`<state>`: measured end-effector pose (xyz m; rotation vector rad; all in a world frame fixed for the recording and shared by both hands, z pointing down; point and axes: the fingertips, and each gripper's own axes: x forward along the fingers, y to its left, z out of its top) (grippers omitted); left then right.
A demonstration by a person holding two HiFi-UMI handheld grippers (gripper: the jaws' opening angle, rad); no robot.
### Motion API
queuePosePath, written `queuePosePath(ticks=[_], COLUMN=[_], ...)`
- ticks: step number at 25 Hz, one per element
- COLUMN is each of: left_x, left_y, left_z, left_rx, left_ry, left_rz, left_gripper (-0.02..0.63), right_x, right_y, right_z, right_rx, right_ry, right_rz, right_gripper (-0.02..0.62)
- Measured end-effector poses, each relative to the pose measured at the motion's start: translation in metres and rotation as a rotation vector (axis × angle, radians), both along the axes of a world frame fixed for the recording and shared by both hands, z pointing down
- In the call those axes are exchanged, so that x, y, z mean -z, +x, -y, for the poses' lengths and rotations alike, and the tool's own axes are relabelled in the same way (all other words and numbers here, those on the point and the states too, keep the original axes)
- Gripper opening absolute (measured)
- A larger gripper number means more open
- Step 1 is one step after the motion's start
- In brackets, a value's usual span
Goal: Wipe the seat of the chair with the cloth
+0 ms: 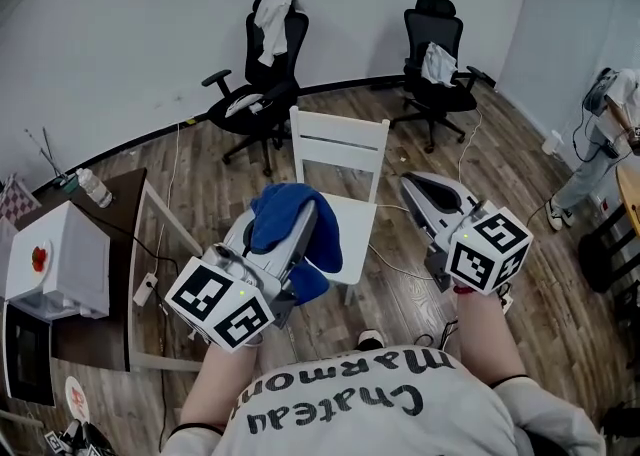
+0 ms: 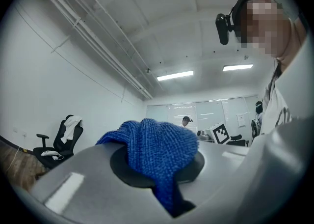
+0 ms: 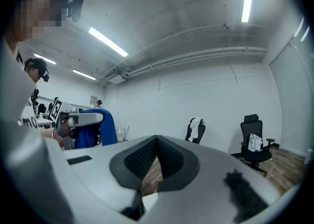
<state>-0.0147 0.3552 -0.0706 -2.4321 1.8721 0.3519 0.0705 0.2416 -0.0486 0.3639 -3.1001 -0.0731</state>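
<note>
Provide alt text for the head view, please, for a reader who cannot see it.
The left gripper is shut on a blue cloth above the seat of a white chair on a wooden floor. The right gripper, shut and empty, is alongside.

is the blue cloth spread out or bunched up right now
Bunched up: the blue cloth is pinched in the jaws of the left gripper, folds draping loosely over them.

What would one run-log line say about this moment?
left tongs: shut on blue cloth | right tongs: shut, empty | white chair: cloth held clear of its seat
</note>
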Motion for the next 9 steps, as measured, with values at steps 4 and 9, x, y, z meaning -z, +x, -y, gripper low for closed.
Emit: queuePosePath(ticks=[4, 9], left_x=[-0.0025, 0.0002], left_y=[0.0034, 0.0070], left_z=[-0.0026, -0.0020], left_rx=[-0.005, -0.012], left_ry=[-0.004, 0.001], left_rz=[0.006, 0.007], left_gripper=[0.040, 0.040], right_x=[0.0002, 0.0050], right_y=[0.0002, 0.0037], right_z=[-0.0049, -0.0062], right_rx=[0.004, 0.000], right_ry=[0.010, 0.023], right_rz=[-0.014, -0.017], right_gripper=[0.014, 0.014])
